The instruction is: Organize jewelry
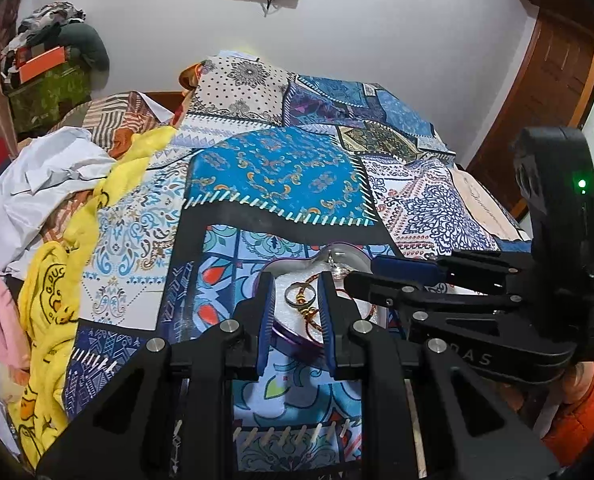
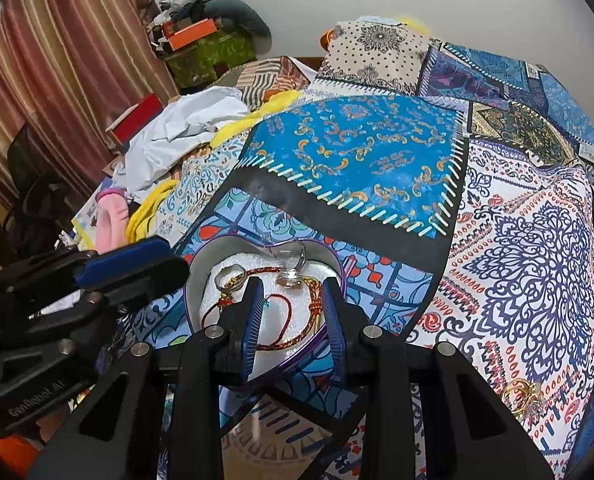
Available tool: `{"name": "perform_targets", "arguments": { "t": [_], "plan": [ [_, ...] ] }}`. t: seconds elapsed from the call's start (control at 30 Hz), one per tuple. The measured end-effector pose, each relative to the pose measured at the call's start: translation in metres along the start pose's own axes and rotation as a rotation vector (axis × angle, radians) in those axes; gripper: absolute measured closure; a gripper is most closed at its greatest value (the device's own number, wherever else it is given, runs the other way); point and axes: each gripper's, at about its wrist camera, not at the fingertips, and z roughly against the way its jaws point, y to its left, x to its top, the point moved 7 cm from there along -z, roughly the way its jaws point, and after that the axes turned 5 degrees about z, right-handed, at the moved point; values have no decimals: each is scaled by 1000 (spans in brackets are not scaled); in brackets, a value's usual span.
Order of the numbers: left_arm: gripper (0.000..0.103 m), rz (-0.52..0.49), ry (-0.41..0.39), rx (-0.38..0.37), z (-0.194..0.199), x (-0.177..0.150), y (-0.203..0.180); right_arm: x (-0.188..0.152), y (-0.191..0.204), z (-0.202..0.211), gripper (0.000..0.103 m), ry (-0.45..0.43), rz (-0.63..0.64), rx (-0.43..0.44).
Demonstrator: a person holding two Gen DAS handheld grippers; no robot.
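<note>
Both my tongs are parked over the heart tin (image 2: 201, 276) on the bed, on the patchwork quilt (image 2: 353, 152).

Left tongs (image 1: 295, 308): jaws a little apart, nothing pinched. Through the gap I see a silver ring (image 1: 297, 300) and a bit of red-gold cord (image 1: 317, 314) lying on the tin's white foam. The left pad seems to sit at the tin's purple rim; can't tell if it touches.

Right tongs (image 2: 293, 312): also slightly apart, nothing gripped. The cord bracelet (image 2: 297, 320) loops across the foam between and under the pads; its gold tassel end runs just beside the right pad, contact unclear.

Tin contents from the right camera: silver ring (image 2: 229, 274) at the left side, a clear-stone ring (image 2: 291, 276) near the top notch, cord bracelet across the middle.

One gold piece (image 2: 523, 398) lies outside the tin, on the quilt, well off to the right of my right tongs. Too blurred to say what type.

Loose clothes (image 2: 177, 132) are piled on the far left of the bed, well apart from the tin.
</note>
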Motion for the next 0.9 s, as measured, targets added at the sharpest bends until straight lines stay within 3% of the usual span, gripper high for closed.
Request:
{"name": "perform_targets", "arguments": {
  "t": [0.37, 0.77, 0.9],
  "plan": [
    [83, -5, -18, 15, 16, 4, -4, 4, 1, 30, 76, -56, 6, -35],
    [82, -67, -75, -8, 41, 17, -43, 5, -22, 95, 71, -187, -27, -114],
    [77, -87, -80, -20, 44, 18, -61, 1, -36, 114, 71, -219, -47, -149]
  ]
}}
